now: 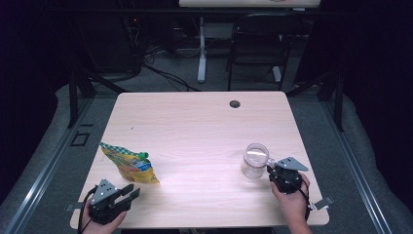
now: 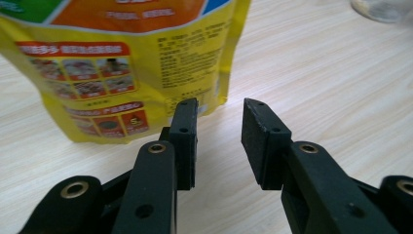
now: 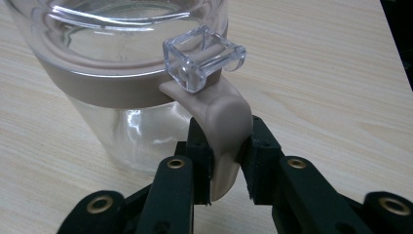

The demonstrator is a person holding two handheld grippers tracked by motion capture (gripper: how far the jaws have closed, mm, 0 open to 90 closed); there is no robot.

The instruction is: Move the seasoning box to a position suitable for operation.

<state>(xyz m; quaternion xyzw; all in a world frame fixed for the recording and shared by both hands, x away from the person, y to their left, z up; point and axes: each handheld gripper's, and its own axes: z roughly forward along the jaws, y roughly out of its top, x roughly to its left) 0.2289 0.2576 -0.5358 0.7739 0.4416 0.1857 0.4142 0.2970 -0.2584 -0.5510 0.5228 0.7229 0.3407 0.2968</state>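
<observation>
Your right gripper point(image 3: 225, 161) is clamped on the jar's beige latch tab point(image 3: 225, 126); the jar point(image 1: 255, 160) stands near the worktop's point(image 1: 195, 122) right edge. Your left gripper point(image 2: 219, 141) stands apart, just beside the yellow pouch point(image 1: 127, 163) near the front-left corner.

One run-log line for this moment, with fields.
left claw: open, near yellow pouch | right claw: shut on jar's beige tab | jar: upright on table

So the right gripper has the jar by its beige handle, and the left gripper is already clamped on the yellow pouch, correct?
Not quite. The left gripper isn't clamped on the yellow pouch: the left gripper view shows its jaws apart with nothing between them, the pouch lying just beyond. The right gripper does have the jar by its beige handle.
</observation>
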